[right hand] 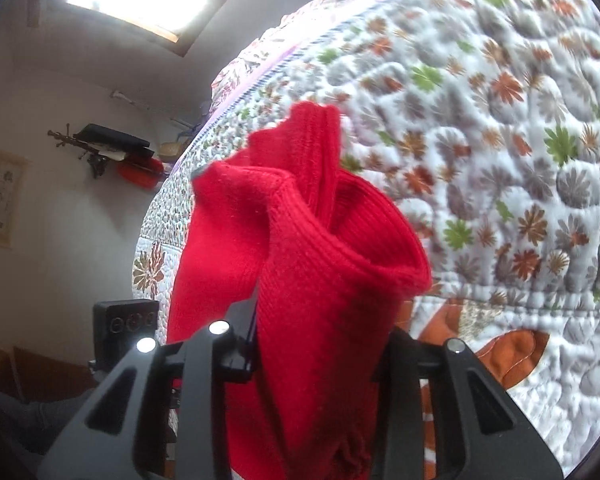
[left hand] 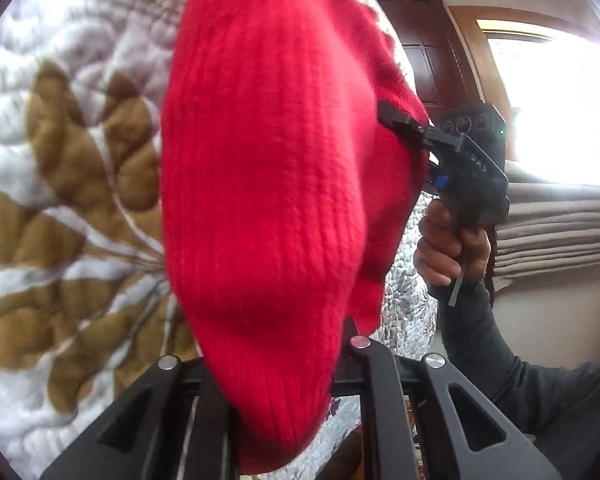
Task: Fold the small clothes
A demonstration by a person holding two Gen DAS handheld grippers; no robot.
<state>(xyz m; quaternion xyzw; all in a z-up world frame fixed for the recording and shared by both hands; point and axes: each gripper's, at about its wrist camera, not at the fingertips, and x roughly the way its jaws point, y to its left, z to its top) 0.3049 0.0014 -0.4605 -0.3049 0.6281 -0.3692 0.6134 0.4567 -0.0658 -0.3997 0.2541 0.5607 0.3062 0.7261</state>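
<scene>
Red knit garment [left hand: 260, 200] pinched by both grippers, floral quilt [right hand: 500, 140] below, bright window [left hand: 560, 100].

The red ribbed knit garment [left hand: 260, 184] is soft, fuzzy wool-like cloth, matt all over, with finer ribbing at its open cuff [right hand: 380, 248]. The black left gripper [left hand: 284, 412] and black right gripper [right hand: 312, 360] look like matt moulded plastic with shiny round metal pins. The white floral quilted bedspread [right hand: 500, 160] is puffy stitched cloth. The dark brown panelled door [left hand: 428, 48] is glossy wood.
</scene>
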